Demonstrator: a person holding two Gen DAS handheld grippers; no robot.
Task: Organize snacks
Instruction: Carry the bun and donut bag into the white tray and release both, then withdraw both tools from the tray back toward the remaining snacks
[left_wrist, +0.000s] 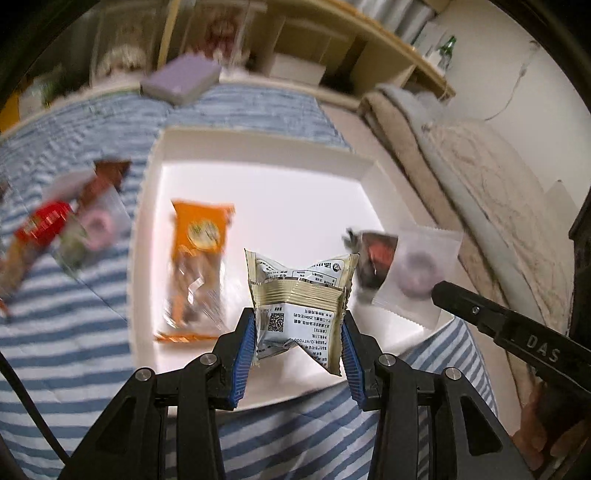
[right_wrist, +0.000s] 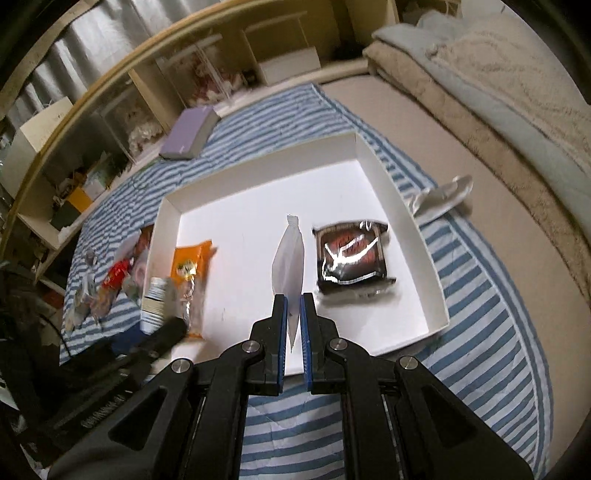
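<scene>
Over on the far left, off the box and on the striped blanket, there's a loose pile of snacks waiting — a red wrapper, a clear pouch with a pink ring, a brownish one, all pretty blurry. So that's the leftover work as far as I can judge. Next along is the white box, and inside its left part lies the orange packet, flat. My left gripper is clamped on a beige-and-white packet with a QR code, held above the near edge of the box — not set down yet. Further right, my right gripper is pinched shut on a thin white pouch, edge-on in my own camera, hanging over the middle of the box. Just right of it the dark packet with the reddish print sits on the box floor. By my count two are in, two are on the way, a handful to go.
</scene>
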